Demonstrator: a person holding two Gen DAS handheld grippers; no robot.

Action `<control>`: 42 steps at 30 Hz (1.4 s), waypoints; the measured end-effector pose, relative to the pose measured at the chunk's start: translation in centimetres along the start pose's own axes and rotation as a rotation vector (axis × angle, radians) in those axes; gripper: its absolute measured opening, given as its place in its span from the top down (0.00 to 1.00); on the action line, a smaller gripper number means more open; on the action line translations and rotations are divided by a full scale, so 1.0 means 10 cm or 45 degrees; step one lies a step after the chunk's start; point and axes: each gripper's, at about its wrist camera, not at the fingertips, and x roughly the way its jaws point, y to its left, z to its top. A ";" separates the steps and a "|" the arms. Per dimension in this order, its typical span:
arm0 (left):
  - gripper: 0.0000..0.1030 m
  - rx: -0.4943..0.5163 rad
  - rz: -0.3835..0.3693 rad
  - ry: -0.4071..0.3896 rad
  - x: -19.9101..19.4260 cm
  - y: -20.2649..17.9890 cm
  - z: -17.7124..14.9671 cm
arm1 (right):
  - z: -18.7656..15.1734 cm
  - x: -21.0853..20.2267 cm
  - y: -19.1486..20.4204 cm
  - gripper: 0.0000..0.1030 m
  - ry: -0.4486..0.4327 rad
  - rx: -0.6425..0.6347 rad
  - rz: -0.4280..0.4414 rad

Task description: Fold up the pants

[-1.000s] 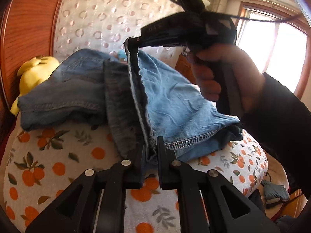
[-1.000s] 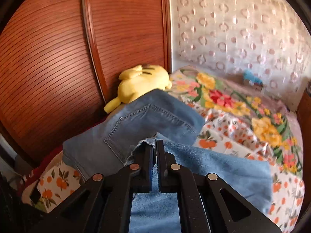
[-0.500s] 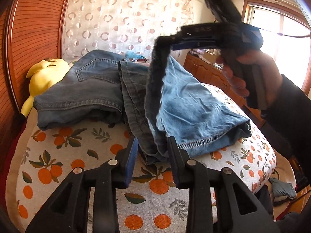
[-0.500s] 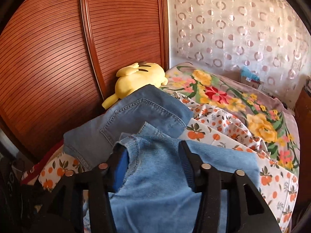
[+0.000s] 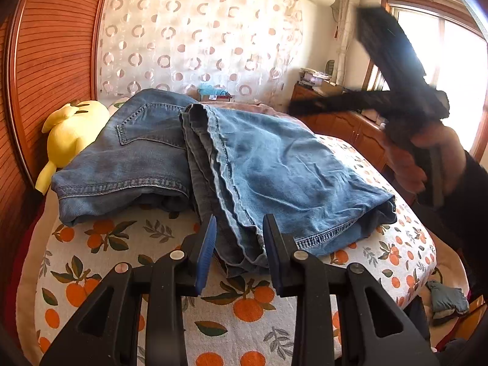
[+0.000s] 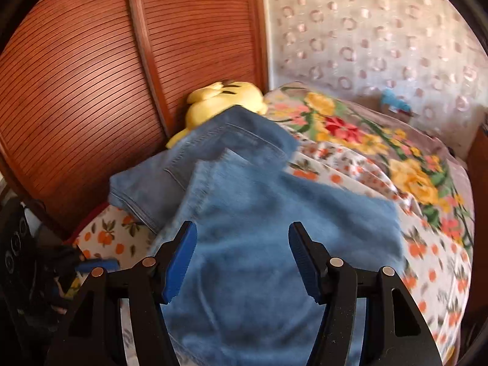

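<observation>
1. Nearest to me in the left wrist view, my left hand-held gripper (image 5: pixel 238 245) sits at the bottom centre of the frame with its fingers apart, released, grasping nothing. The bunched near edge of the jeans (image 5: pixel 250 164) lies in the gap between the two fingers, and I cannot tell whether either pad touches the cloth.
2. In the right wrist view, my right hand-held gripper (image 6: pixel 242 259) fills the lower centre of the frame, fingers spread wide and released, above the blue denim (image 6: pixel 274 228). The frame is blurred, so I cannot say whether the tips touch the fabric.
3. The jeans lie folded on the bed (image 5: pixel 100 262), across the middle of the left wrist frame. The lighter leg part is laid over toward the right, its hem facing the lower right; the waist part with a back pocket (image 5: pixel 146 125) lies to the left of centre, partly under the folded leg.
4. The bed cover (image 5: pixel 244 311) under them is white with orange fruit and leaves. In the right wrist view a second cover (image 6: pixel 381 140) with big yellow and red flowers lies beyond, at the centre right.
5. At the right of the left wrist frame, my right hand (image 5: pixel 427 158) holds its gripper up above the bed, blurred and well apart from the jeans.
6. A yellow plush toy (image 5: pixel 71 134) lies at the middle left, just beside the waist part.
7. Farther back stand a slatted wooden door (image 5: pixel 45 45) at the upper left, a curtain (image 5: pixel 198 39) with circle patterns at top centre, and a window (image 5: pixel 457 70) at the upper right.
</observation>
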 end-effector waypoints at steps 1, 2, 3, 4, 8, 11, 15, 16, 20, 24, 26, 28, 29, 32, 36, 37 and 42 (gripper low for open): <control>0.68 0.005 -0.001 -0.001 0.00 -0.01 0.00 | -0.12 -0.09 -0.06 0.37 -0.016 0.030 -0.032; 0.68 0.010 -0.002 -0.002 0.00 -0.02 0.01 | -0.24 -0.17 -0.13 0.37 -0.029 0.051 -0.062; 0.68 0.014 -0.001 -0.002 0.01 -0.02 0.02 | -0.39 -0.26 -0.20 0.37 -0.036 0.069 -0.111; 0.68 0.016 0.001 0.001 0.02 -0.03 0.03 | -0.54 -0.33 -0.26 0.37 -0.041 0.083 -0.153; 0.68 0.027 0.006 0.008 0.10 -0.07 0.05 | -1.12 -0.55 -0.49 0.37 -0.024 0.175 -0.309; 0.68 0.042 0.035 0.035 0.20 -0.08 0.03 | -1.44 -0.66 -0.62 0.38 -0.011 0.271 -0.352; 0.68 0.026 0.074 0.097 0.34 0.00 -0.04 | -1.70 -0.77 -0.57 0.38 0.010 0.320 -0.344; 0.68 0.023 0.078 0.109 0.37 0.02 -0.06 | -1.75 -0.78 -0.56 0.38 0.016 0.327 -0.345; 0.68 0.016 0.076 0.117 0.40 0.06 -0.11 | -1.87 -0.84 -0.49 0.38 0.028 0.326 -0.342; 0.61 0.006 0.087 0.113 0.42 0.08 -0.12 | -1.93 -0.93 -0.52 0.38 0.009 0.351 -0.348; 0.61 -0.006 0.075 0.115 0.42 0.10 -0.12 | -1.94 -0.93 -0.59 0.38 0.001 0.391 -0.347; 0.61 -0.017 0.068 0.111 0.40 0.10 -0.12 | -1.94 -0.89 -0.64 0.38 -0.011 0.423 -0.325; 0.60 -0.021 0.068 0.108 0.39 0.10 -0.12 | -1.95 -0.85 -0.66 0.40 -0.014 0.430 -0.319; 0.60 -0.026 0.060 0.067 0.31 0.07 -0.09 | -1.94 -0.77 -0.68 0.48 0.000 0.435 -0.314; 0.60 -0.019 0.023 -0.006 0.18 0.01 -0.06 | -1.93 -0.65 -0.70 0.59 0.014 0.448 -0.315; 0.60 -0.016 0.015 -0.015 0.17 -0.01 -0.05 | -1.92 -0.63 -0.71 0.66 0.013 0.453 -0.311; 0.60 0.010 0.048 0.066 0.33 -0.04 -0.07 | -1.88 -0.64 -0.67 0.91 -0.007 0.428 -0.301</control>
